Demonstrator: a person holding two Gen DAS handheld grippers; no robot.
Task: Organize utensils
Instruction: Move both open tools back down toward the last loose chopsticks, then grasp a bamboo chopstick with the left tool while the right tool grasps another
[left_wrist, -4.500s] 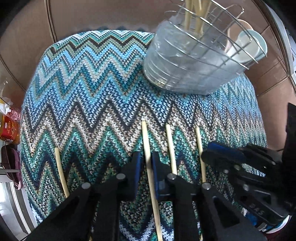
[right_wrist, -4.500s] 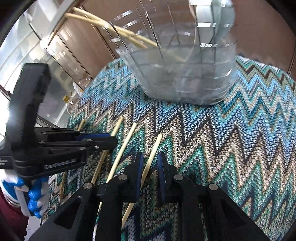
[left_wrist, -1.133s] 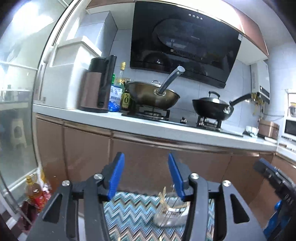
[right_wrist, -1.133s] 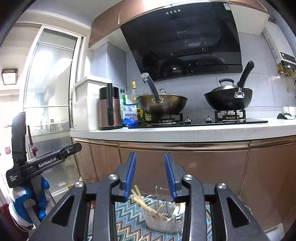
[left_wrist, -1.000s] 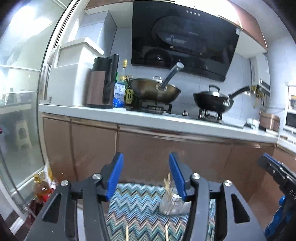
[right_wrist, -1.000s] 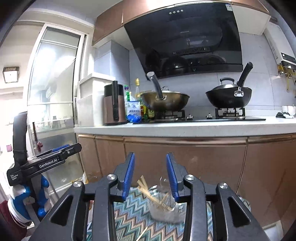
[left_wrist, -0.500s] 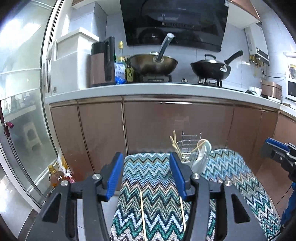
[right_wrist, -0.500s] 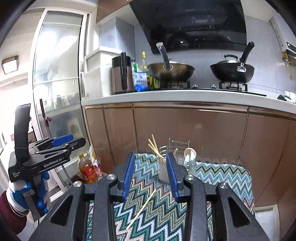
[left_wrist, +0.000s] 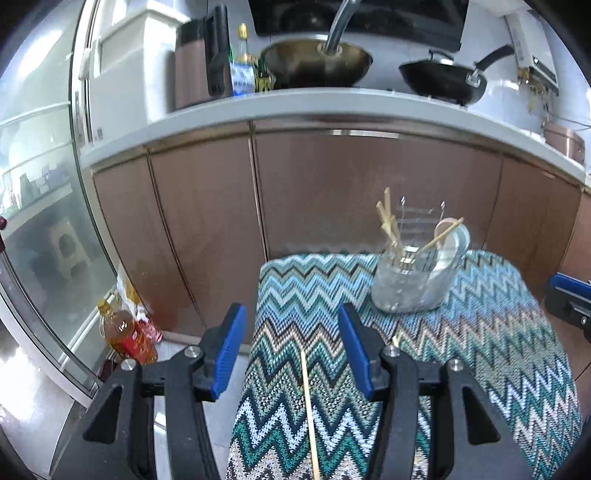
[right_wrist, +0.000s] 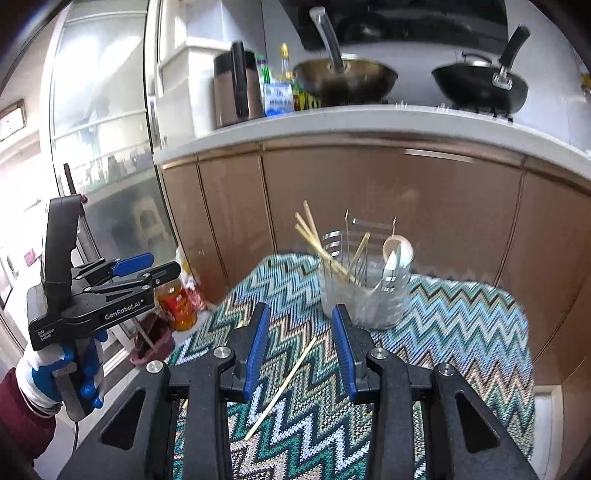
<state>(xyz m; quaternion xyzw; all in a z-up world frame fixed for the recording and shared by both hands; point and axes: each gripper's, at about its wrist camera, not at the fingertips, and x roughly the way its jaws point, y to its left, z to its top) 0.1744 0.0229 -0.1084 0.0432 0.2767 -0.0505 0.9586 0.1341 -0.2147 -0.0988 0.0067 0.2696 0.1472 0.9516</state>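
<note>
While tipping down from the stove wall toward the cloth: both views traded hood and pans for the zigzag cloth (left_wrist: 480, 332) and its loose sticks.
Change: descended with both grippers, jaw gaps unaltered; judged as the approach to the next pick-up.
Landmark: utensil holder (left_wrist: 417, 280), standing at the far end of the cloth, already stocked with several chopsticks and a pale spoon.
Left gripper (left_wrist: 291, 354): released, nothing between the blue pads, held above the cloth on the near side of the holder.
Left chopstick (left_wrist: 309, 410): lay flat nearer than the holder, framed between the left jaws, long axis running almost straight toward the holder.
Right gripper (right_wrist: 299, 350): released and empty, also short of the holder.
Right chopstick (right_wrist: 282, 387): lay flat nearer than the holder, long axis slanted, far tip aimed up toward the holder's base.
Remaining: judged as two visible sticks not yet stowed.
</note>
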